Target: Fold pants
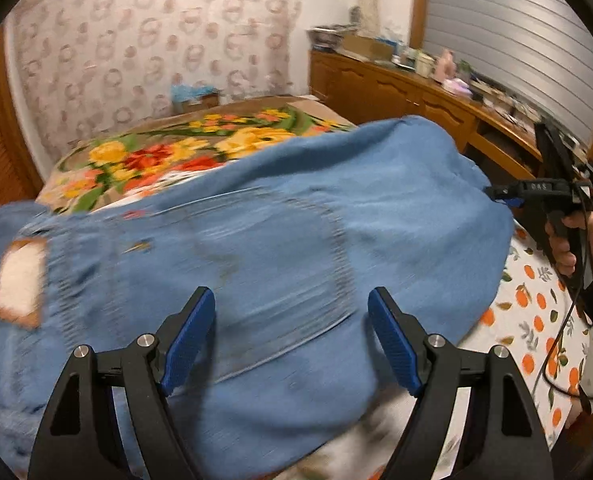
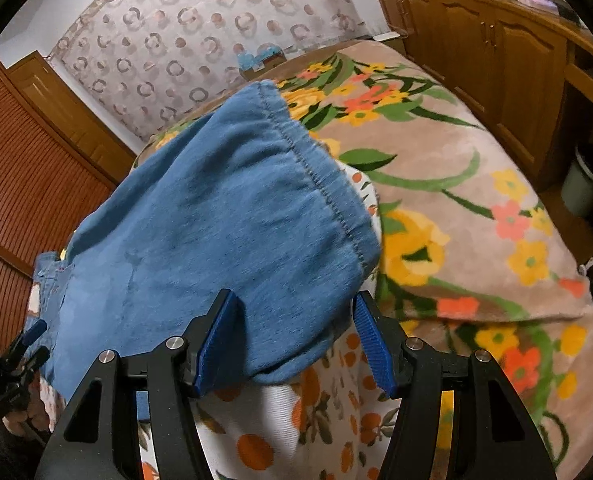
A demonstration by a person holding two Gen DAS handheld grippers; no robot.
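Blue denim pants lie on the bed, with a tan waist patch at the left and a back pocket in the middle. My left gripper is open just above the waist end, its blue pads apart and empty. In the right wrist view the hemmed leg end lies folded over. My right gripper is open over the leg's near edge, holding nothing. The right gripper also shows in the left wrist view at the far edge of the cloth. The left gripper shows at the lower left of the right wrist view.
The bed has a white sheet with orange fruit print and a tan floral blanket beyond the pants. Wooden cabinets with a cluttered top run along the right. A wooden louvred door stands left. A grey bin sits by the cabinets.
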